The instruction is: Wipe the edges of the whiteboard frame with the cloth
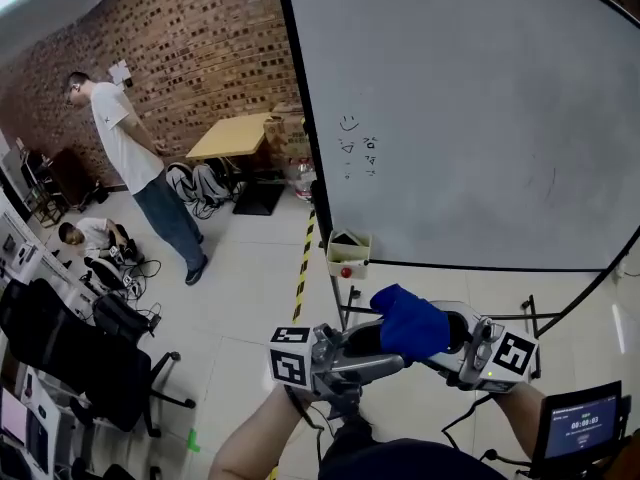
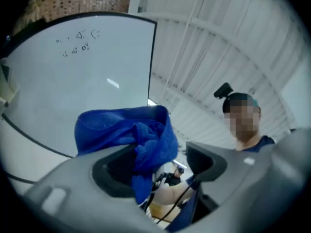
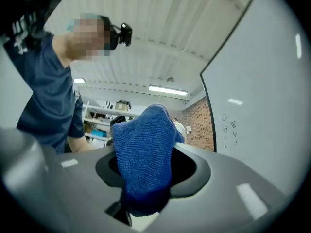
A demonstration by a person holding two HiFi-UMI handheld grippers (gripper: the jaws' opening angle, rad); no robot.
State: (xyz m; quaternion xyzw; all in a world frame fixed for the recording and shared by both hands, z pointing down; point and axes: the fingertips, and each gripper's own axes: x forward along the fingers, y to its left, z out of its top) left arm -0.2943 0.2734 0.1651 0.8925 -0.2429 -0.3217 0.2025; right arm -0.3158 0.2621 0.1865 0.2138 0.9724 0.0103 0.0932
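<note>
A person holds two grippers tip to tip, low in front of a large whiteboard (image 1: 460, 118) with a black frame (image 1: 296, 98), below its bottom edge near the lower left corner. The right gripper (image 3: 150, 166) pinches a bunched blue cloth (image 3: 143, 154) between its jaws. The left gripper (image 2: 163, 161) has its jaws spread wide; the cloth drapes against one jaw only.

Way off up-left of the fingers (image 1: 362, 340), a person in a white shirt (image 1: 128, 143) stands by the brick wall (image 1: 200, 38). Wooden table (image 1: 235, 135) behind them, black office chair (image 1: 85, 358) off left, small screen (image 1: 585, 428) to the right.
</note>
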